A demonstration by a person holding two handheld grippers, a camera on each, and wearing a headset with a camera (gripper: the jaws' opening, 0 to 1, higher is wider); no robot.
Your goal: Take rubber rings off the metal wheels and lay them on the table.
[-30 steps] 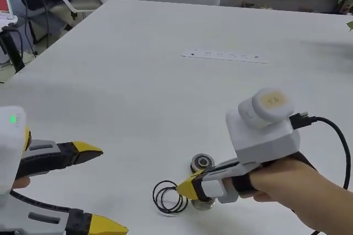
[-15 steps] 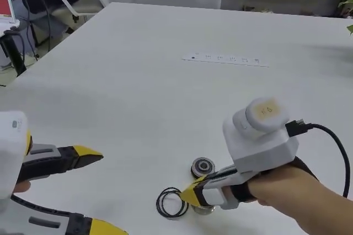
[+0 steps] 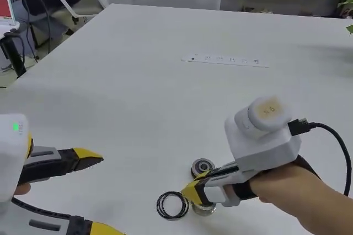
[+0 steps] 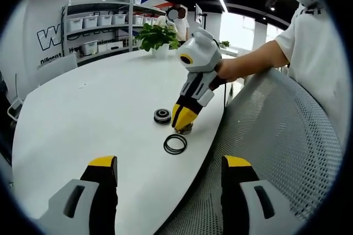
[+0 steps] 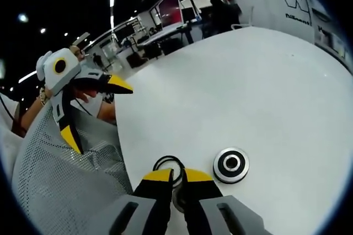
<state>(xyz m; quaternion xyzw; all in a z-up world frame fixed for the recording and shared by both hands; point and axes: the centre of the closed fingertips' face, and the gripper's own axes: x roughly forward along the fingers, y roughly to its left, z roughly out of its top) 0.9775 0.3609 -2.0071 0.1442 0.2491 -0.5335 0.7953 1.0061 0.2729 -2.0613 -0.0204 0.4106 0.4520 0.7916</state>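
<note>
Left gripper view has the left gripper [image 4: 165, 175] spread wide with nothing held, facing the right gripper [image 4: 183, 119], whose jaws sit almost together over a metal wheel [image 3: 203, 209], with loose rubber rings [image 3: 172, 204] on the table [image 3: 138, 91] just beside it.

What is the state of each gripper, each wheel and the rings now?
Left gripper: open, nothing between its jaws.
Right gripper: jaws almost closed, tips over the near wheel; grip unclear.
Near wheel: on the table, partly hidden under the right gripper.
Far wheel: lying flat on the table, apart from both grippers.
Rings: loose, lying flat and overlapping on the table beside the near wheel.
</note>
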